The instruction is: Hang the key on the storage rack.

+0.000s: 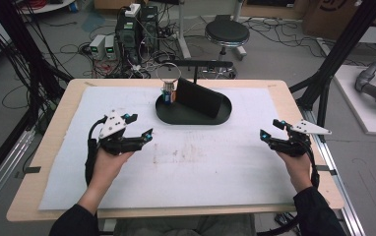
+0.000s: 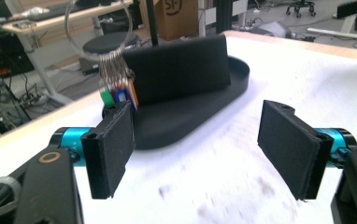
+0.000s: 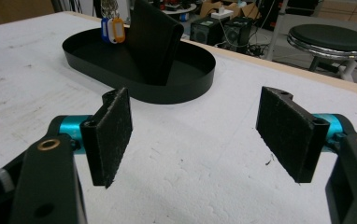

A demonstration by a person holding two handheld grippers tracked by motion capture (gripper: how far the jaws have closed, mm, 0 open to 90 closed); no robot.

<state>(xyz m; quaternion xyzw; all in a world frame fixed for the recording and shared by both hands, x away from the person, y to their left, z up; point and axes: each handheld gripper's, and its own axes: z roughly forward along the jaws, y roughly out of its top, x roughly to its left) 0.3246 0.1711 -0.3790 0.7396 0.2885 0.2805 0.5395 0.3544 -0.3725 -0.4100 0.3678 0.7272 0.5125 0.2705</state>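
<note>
A black oval tray (image 1: pixel 176 119) sits at the back middle of the white mat. In it a black rectangular block (image 1: pixel 198 98) stands leaning. At the tray's left end a metal key ring (image 1: pixel 169 73) with coloured tags (image 1: pixel 169 93) hangs over it. My left gripper (image 1: pixel 141 125) is open and empty, just left of the tray and pointing toward it. In the left gripper view the tags (image 2: pixel 118 95) and block (image 2: pixel 181 70) lie straight ahead of the gripper (image 2: pixel 197 144). My right gripper (image 1: pixel 269 128) rests open and empty near the mat's right edge, with the tray (image 3: pixel 186 91) ahead in the right gripper view.
A white foam mat (image 1: pixel 201 157) covers most of the wooden table. A black stand bar (image 1: pixel 201 64) rises behind the tray. Beyond the table stand a round stool (image 1: pixel 227 33) and computer boxes (image 1: pixel 137 29) among cables. Black frame posts flank both sides.
</note>
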